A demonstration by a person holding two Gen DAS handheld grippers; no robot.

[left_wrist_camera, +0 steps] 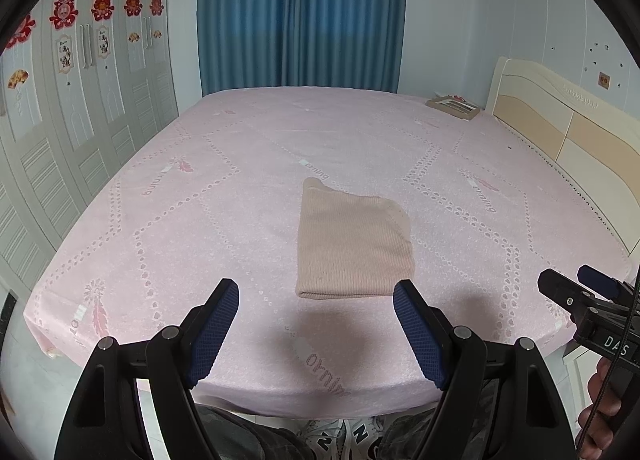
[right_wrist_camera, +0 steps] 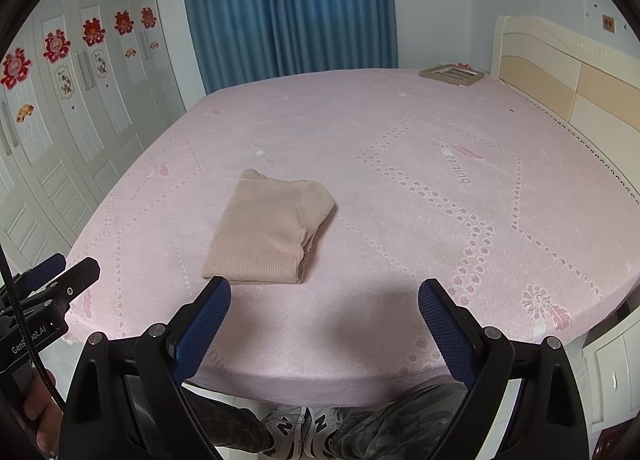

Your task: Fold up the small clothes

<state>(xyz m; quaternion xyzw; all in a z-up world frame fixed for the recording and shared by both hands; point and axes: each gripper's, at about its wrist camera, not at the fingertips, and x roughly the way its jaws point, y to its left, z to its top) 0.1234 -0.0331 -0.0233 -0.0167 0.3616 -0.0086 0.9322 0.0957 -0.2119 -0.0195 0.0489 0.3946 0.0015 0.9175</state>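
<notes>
A small beige ribbed garment lies folded into a compact rectangle on the pink bed, near its front edge. It also shows in the right wrist view. My left gripper is open and empty, held above the front edge of the bed just short of the garment. My right gripper is open and empty, to the right of the garment's near corner. Each gripper shows at the edge of the other's view: the right one, the left one.
The pink bed has a cream headboard at the right and a flat box at its far right corner. White wardrobe doors stand at the left, blue curtains behind. The person's legs and shoes are below the bed edge.
</notes>
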